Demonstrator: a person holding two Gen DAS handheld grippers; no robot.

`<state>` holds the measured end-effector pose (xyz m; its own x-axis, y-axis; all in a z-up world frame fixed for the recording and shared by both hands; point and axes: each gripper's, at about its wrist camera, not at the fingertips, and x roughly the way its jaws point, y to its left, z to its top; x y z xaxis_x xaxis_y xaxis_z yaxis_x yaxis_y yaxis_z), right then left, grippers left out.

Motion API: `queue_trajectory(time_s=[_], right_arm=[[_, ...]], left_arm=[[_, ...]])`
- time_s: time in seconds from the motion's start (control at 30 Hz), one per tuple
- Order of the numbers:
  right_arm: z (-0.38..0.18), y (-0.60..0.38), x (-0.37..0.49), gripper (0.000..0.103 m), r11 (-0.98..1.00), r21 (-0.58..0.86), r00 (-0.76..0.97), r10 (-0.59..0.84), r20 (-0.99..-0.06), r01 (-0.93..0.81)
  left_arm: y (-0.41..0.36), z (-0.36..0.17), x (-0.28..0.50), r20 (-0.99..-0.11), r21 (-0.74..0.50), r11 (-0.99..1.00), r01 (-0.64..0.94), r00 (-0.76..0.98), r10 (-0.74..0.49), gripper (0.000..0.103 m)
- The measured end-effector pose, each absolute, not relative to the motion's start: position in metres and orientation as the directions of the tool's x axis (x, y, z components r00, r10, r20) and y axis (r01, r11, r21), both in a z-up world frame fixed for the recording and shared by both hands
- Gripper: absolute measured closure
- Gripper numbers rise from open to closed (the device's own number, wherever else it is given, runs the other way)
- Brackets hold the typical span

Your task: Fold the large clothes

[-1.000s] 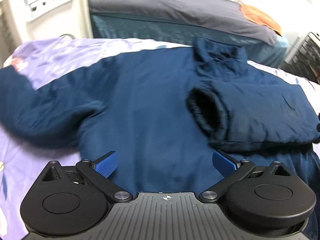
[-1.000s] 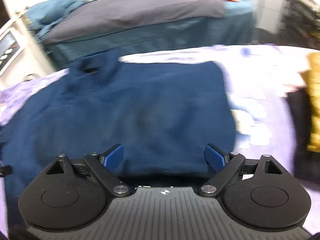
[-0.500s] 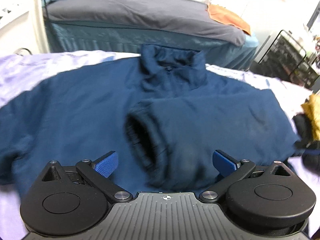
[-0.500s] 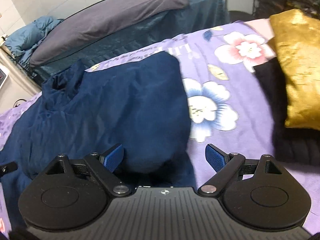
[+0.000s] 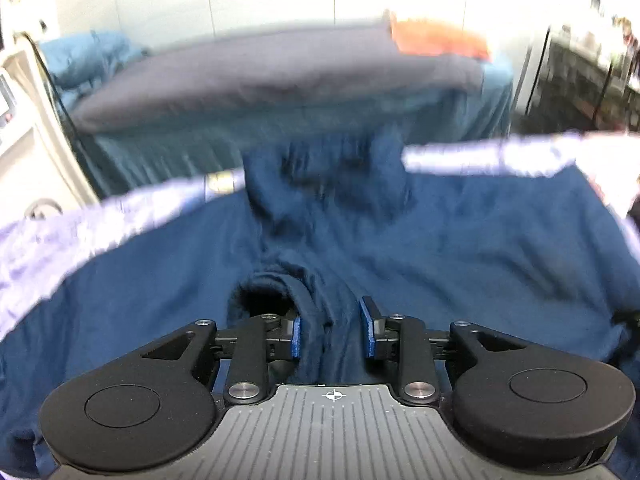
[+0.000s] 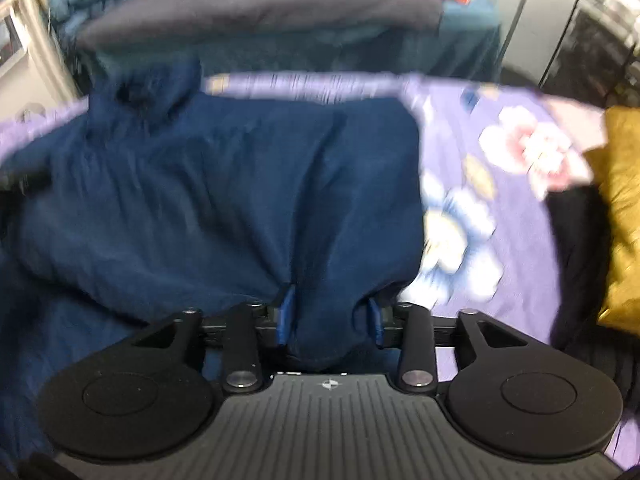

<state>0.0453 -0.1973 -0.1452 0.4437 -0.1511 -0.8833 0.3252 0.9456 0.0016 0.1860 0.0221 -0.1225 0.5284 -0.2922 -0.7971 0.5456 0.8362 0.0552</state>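
A large navy blue jacket (image 5: 460,248) lies spread on a purple floral bedsheet (image 6: 500,168), collar (image 5: 328,176) toward the far edge. It also shows in the right wrist view (image 6: 200,200). One sleeve is folded across the body; its cuff opening (image 5: 260,300) sits just ahead of my left gripper. My left gripper (image 5: 330,330) is closed on the sleeve fabric beside the cuff. My right gripper (image 6: 330,320) is closed on a bunched fold at the jacket's right side. Both views are blurred.
A gold cushion (image 6: 624,216) on dark cloth (image 6: 576,264) lies at the right of the sheet. Beyond it stands a bed with a grey cover (image 5: 280,76) and an orange cloth (image 5: 436,40). White furniture (image 5: 24,132) stands at the left, a black rack (image 6: 596,48) at the right.
Both grippers went from wide open to closed on jacket fabric. The left one moved over to the folded sleeve's cuff; the right one settled at the jacket's right side.
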Motion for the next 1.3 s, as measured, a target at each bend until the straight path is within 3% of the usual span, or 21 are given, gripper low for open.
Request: queue_trajectory(time_s=[0.03,0.1,0.27,0.4,0.57,0.7,0.77,1.3], right_arm=[[-0.145,-0.199,0.046,0.041,0.940,-0.004,0.432,-0.161,-0.887,0.341],[-0.136,-0.205,0.046,0.027,0.924,-0.009,0.428,-0.185,-0.885,0.381],[-0.097,-0.203,0.042,0.018,0.929,-0.119,0.492,-0.290,-0.821,0.350],[-0.076,-0.194,0.048,0.006,0.976,-0.051,0.633,-0.178,-0.753,0.214],[-0.105,-0.178,0.087,0.006,0.993,-0.047,0.568,-0.101,-0.817,0.108],[-0.152,-0.183,0.111,0.003,0.991,-0.061,0.393,-0.105,-0.914,0.122],[-0.172,-0.183,0.117,0.001,0.992,-0.072,0.332,-0.101,-0.938,0.101],[-0.189,-0.195,0.159,0.000,0.975,-0.025,0.266,-0.084,-0.960,0.219]], left_arm=[[0.022,-0.133,0.190,-0.828,0.080,0.833,0.547,0.502,-0.249,0.020],[0.025,-0.144,0.196,-0.860,0.118,0.837,0.534,0.476,-0.182,0.002],[0.049,-0.107,0.180,-0.798,0.165,0.887,0.432,0.587,-0.138,0.000],[0.055,-0.076,0.169,-0.760,0.053,0.911,0.409,0.608,-0.229,0.000],[0.028,-0.102,0.170,-0.814,-0.064,0.877,0.476,0.483,-0.322,0.000],[0.006,-0.159,0.184,-0.921,0.019,0.877,0.479,0.350,-0.172,0.000],[0.008,-0.182,0.193,-0.946,-0.004,0.897,0.443,0.289,-0.147,0.000],[0.001,-0.190,0.203,-0.940,0.007,0.929,0.369,0.319,-0.120,0.000]])
